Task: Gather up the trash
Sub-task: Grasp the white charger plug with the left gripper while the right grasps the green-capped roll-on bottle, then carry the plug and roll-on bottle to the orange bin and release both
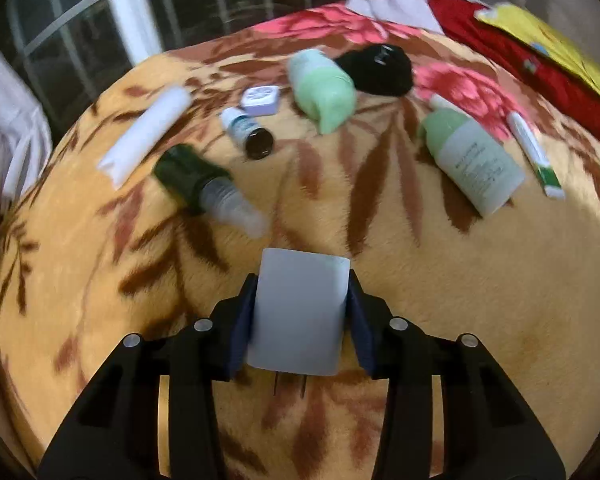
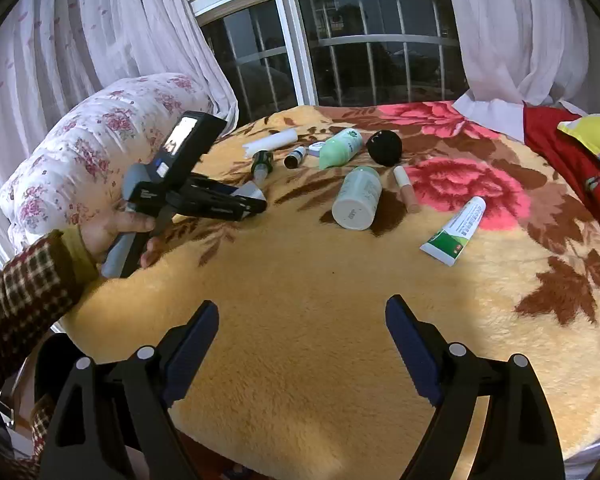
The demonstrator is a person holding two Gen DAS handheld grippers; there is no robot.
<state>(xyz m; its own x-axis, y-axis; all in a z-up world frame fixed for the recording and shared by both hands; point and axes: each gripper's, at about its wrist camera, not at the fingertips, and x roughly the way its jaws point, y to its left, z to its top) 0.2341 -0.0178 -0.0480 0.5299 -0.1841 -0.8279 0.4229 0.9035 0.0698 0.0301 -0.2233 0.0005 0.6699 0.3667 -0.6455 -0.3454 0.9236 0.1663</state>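
Your left tool (image 1: 300, 312) was clamped on a pale grey rectangular block (image 1: 300, 312) with two prongs at its near end, its pads pressing both sides, held just above the flowered blanket (image 1: 440, 280) on the bed. Your right tool (image 2: 302, 344) stood with its fingers wide apart and nothing between them, over a bare stretch of the blanket. Beyond lay the loose items: a white tube (image 1: 146, 136), a dark green bottle (image 1: 208, 188), a small dark dropper bottle (image 1: 248, 132), a light green squeeze tube (image 1: 324, 88), a pale green bottle (image 1: 472, 156), a green-and-white toothpaste tube (image 2: 456, 230) and a black round thing (image 1: 376, 68).
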